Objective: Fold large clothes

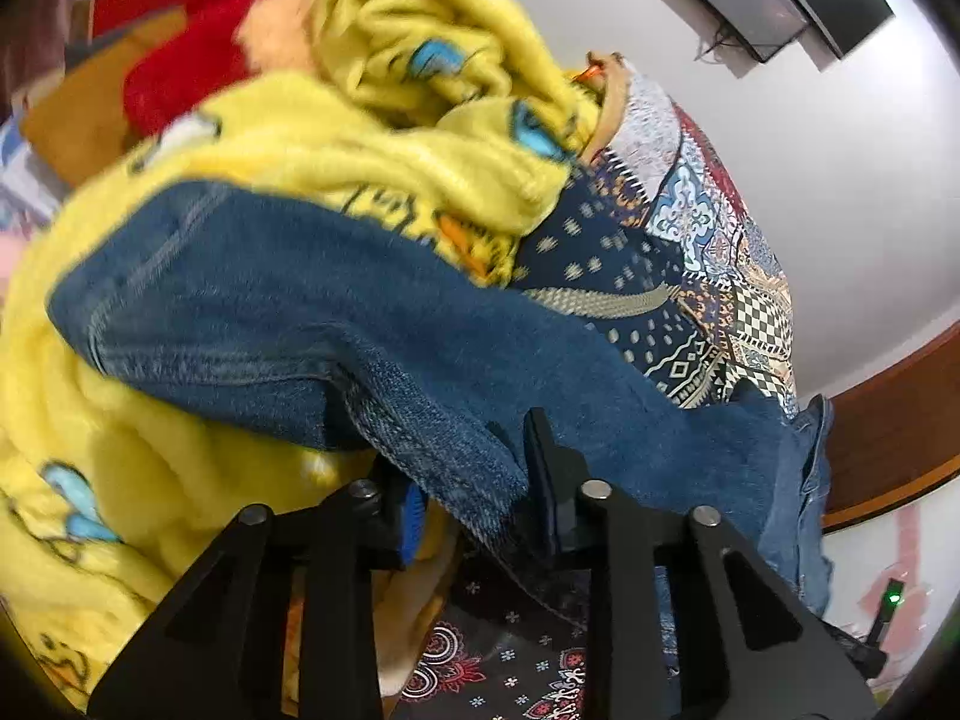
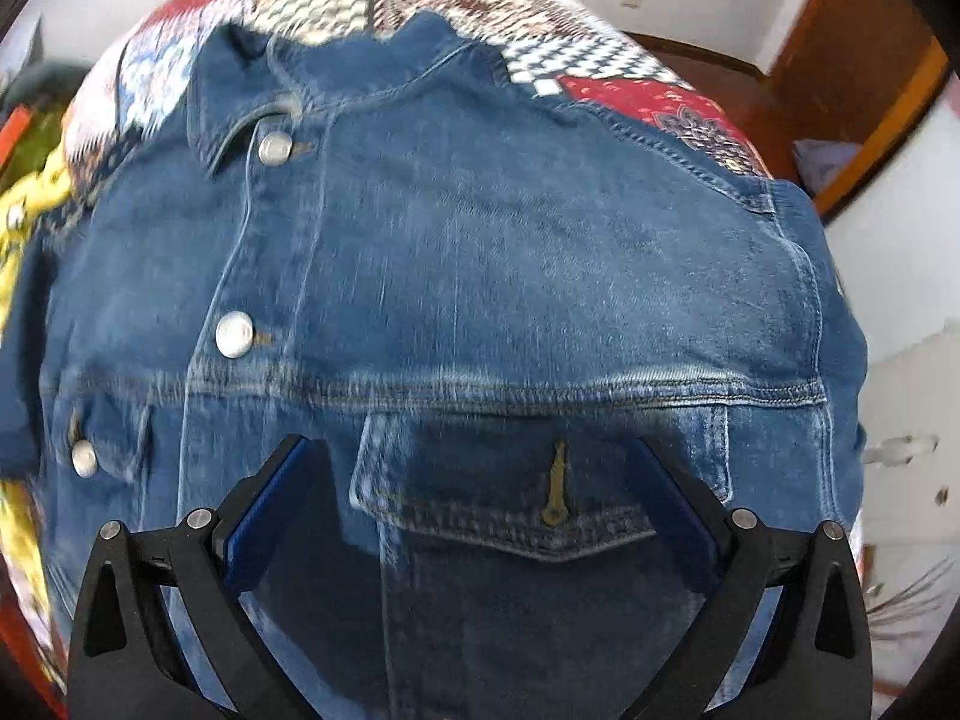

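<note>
My left tool (image 1: pixel 474 483) is clenched on a fold of the denim jacket (image 1: pixel 252 300), which drapes ahead over a yellow cartoon-print fleece blanket (image 1: pixel 372 144). My right tool (image 2: pixel 474 510) is released, fingers spread wide above the jacket's flap pocket (image 2: pixel 510 510); silver buttons (image 2: pixel 234 333) run ahead-left. A patchwork bedspread (image 2: pixel 606 78) lies beyond.

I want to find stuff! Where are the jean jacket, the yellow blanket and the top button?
jacket (image 2: pixel 510 276): right wrist view, on the chest panel above the pocket.
blanket (image 1: pixel 336 150): left wrist view, on the fluffy fold above the denim.
button (image 2: pixel 275 147): right wrist view, on the metal face under the collar.
</note>
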`<state>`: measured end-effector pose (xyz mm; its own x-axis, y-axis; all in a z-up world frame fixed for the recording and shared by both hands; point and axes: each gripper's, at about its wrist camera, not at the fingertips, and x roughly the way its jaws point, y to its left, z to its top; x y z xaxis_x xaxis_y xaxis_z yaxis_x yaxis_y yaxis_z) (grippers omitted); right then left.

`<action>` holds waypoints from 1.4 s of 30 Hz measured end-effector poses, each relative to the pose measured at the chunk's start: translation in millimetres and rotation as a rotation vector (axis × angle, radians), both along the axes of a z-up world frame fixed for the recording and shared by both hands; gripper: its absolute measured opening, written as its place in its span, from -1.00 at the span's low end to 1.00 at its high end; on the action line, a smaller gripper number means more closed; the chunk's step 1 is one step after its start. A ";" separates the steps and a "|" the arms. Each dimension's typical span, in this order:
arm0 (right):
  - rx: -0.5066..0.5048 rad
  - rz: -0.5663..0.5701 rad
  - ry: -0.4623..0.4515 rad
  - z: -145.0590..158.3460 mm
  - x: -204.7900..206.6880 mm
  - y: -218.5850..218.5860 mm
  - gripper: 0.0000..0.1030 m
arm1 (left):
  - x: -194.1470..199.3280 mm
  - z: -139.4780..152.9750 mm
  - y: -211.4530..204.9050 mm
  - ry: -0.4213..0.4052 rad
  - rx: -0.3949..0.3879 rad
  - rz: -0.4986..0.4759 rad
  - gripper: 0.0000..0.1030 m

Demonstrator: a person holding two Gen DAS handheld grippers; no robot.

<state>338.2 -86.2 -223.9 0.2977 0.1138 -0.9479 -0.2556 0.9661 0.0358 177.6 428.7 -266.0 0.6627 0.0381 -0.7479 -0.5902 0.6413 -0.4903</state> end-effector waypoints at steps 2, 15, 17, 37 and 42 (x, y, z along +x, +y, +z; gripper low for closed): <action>0.003 0.002 -0.021 4.2 -3.0 -5.0 0.98 | 2.5 19.7 -7.9 -0.017 0.072 -0.014 -0.61; 0.104 0.016 -0.234 56.0 -16.2 -35.4 0.96 | 76.4 179.4 -124.2 -0.294 0.326 -0.242 -0.75; 0.096 0.030 -0.294 66.7 -20.0 -42.9 0.96 | 94.7 191.9 -157.7 -0.326 0.342 -0.308 -0.76; 0.012 0.070 -0.404 69.1 -36.0 -93.6 0.90 | 168.1 43.9 -419.1 0.060 0.329 -0.896 -0.76; 0.062 0.077 -0.389 70.1 -39.0 -97.6 0.90 | 153.0 30.0 -420.9 0.125 0.282 -0.943 -0.38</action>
